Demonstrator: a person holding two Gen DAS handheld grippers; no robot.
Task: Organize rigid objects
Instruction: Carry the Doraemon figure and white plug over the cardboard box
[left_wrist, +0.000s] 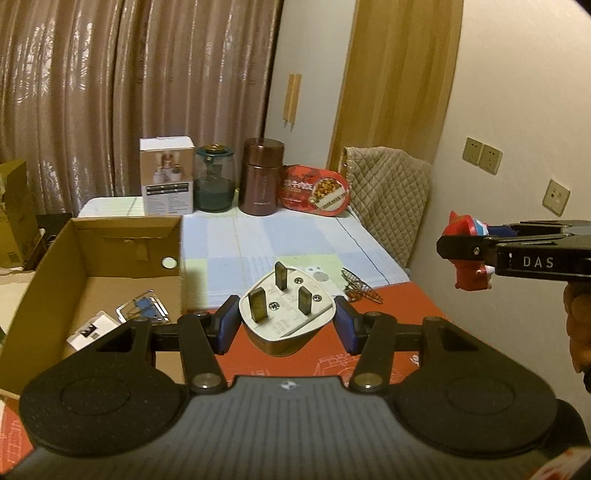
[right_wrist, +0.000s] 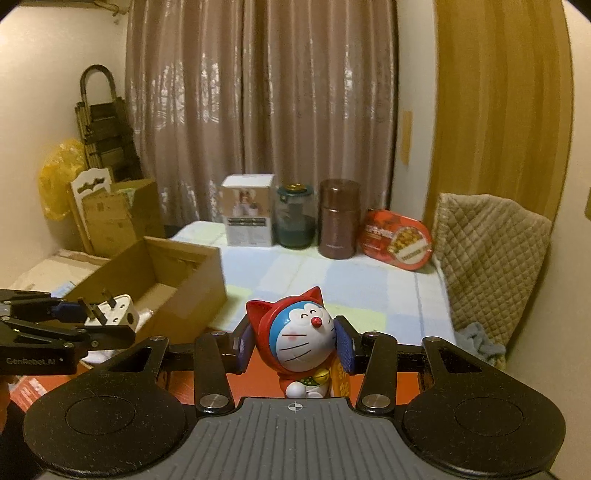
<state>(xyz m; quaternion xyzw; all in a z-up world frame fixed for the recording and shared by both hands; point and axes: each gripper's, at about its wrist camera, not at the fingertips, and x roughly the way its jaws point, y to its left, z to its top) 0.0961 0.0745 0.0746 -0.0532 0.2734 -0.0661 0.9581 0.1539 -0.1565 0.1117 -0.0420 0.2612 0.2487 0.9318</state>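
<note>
Left gripper (left_wrist: 287, 321): jaws clamped on white plug (left_wrist: 286, 314), held above the table just right of the box (left_wrist: 92, 258). Right gripper (right_wrist: 295, 339): jaws clamped on cat figurine (right_wrist: 299, 336), held near, right of the plug.

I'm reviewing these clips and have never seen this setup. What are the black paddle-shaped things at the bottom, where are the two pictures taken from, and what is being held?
No robot here: a person carries a hand-held two-finger gripper in each hand, and a fisheye camera on each one looks forward along its fingers. The black shapes are the gripper bodies.

The left wrist view shows the left gripper clamped on a white three-pin plug, pins facing away from the camera. The right wrist view shows the right gripper clamped on a cat figurine with a red hood. Each gripper also appears at the edge of the other's picture.

Below is a table with a red mat and a checked cloth. An open cardboard box sits to the left; a white carton, glass jar, brown canister and red tin line the back.
</note>
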